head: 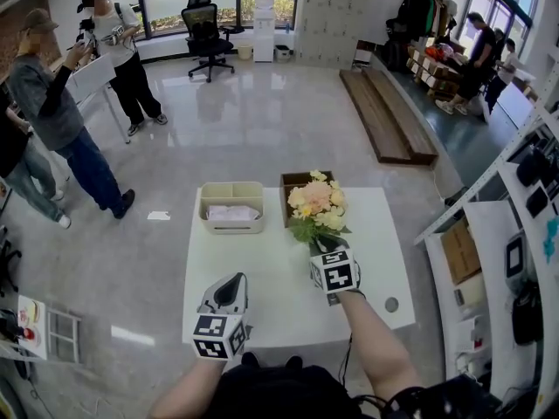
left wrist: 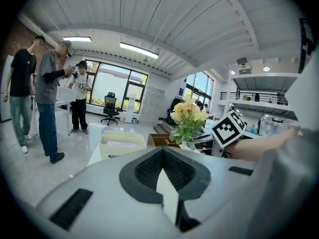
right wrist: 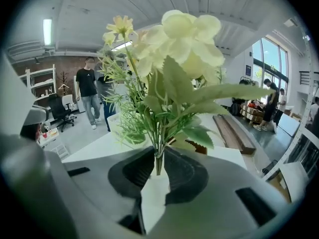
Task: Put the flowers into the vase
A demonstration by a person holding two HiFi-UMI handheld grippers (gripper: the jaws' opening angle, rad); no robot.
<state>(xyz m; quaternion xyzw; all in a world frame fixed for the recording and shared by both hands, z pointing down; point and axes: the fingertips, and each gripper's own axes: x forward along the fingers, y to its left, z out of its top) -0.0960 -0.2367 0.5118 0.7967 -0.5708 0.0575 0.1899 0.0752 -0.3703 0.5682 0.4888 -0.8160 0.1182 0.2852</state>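
One flower bunch (head: 318,203), two boxes (head: 231,219) (head: 293,182), one table (head: 278,297).

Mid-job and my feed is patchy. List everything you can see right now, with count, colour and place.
table: 1, white, in front of the person
bin: 1, cream, white contents, table's far left
box: 1, brown, right of the bin, behind the flowers
flowers: 1 bunch, yellow and peach with green leaves, upright
round thing: 1, grey, small, table's near right corner
office chair: 1, black, by the far windows
planks: brown, floor beyond the table
shelving: white, right edge
bystanders: at least four, three far left
left gripper: grey, shut, empty, over the near left of the table
right gripper: grey, shut on the flower stems
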